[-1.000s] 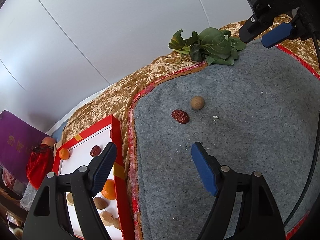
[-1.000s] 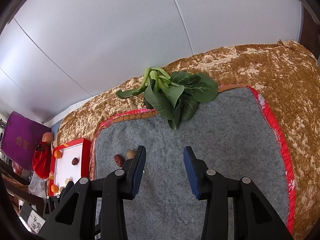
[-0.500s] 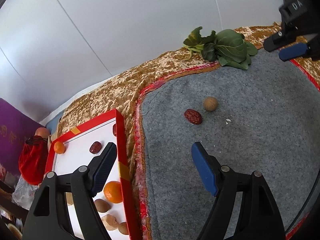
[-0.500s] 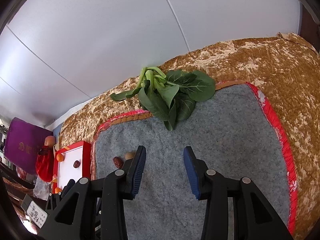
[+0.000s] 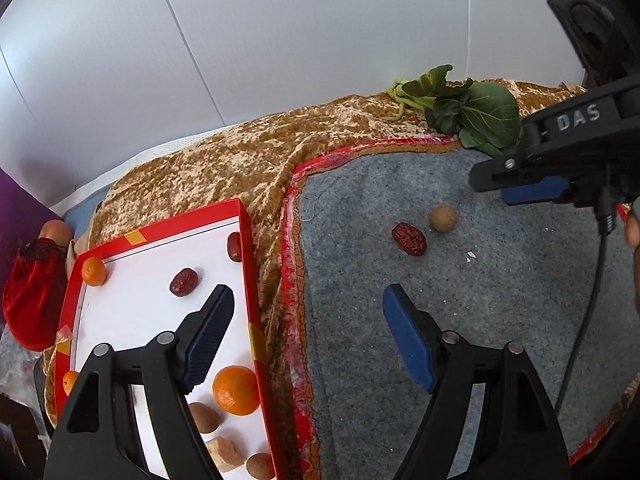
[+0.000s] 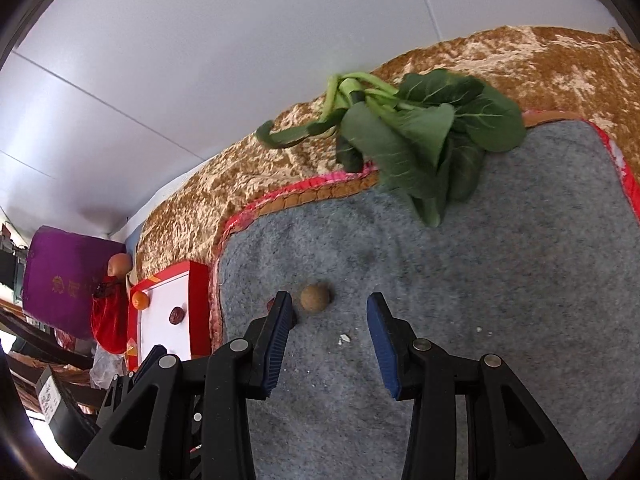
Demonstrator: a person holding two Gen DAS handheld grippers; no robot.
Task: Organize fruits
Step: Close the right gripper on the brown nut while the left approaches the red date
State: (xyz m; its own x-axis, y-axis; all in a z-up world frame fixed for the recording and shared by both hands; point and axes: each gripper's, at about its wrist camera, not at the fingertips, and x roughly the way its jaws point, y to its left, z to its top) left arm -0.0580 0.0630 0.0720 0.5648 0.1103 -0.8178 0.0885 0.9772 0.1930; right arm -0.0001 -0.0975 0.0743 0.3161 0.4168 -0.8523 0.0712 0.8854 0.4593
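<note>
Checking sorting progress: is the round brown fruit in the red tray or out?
Out. The round brown fruit lies on the grey mat, beside the red date.

My right gripper [image 6: 328,312] hangs with jaws apart over bare grey mat [image 6: 500,288]; only a brown round fruit [image 6: 315,297] at twelve o'clock and a red date [image 5: 409,239] at ten, just beside the left finger, stand ahead. Leafy greens [image 6: 420,136] crowd the far edge at one o'clock. My left gripper [image 5: 308,312] straddles the red tray wall [image 5: 250,264]; oranges [image 5: 236,390] and dates fill the tray at eight, open mat lies at two.
</note>
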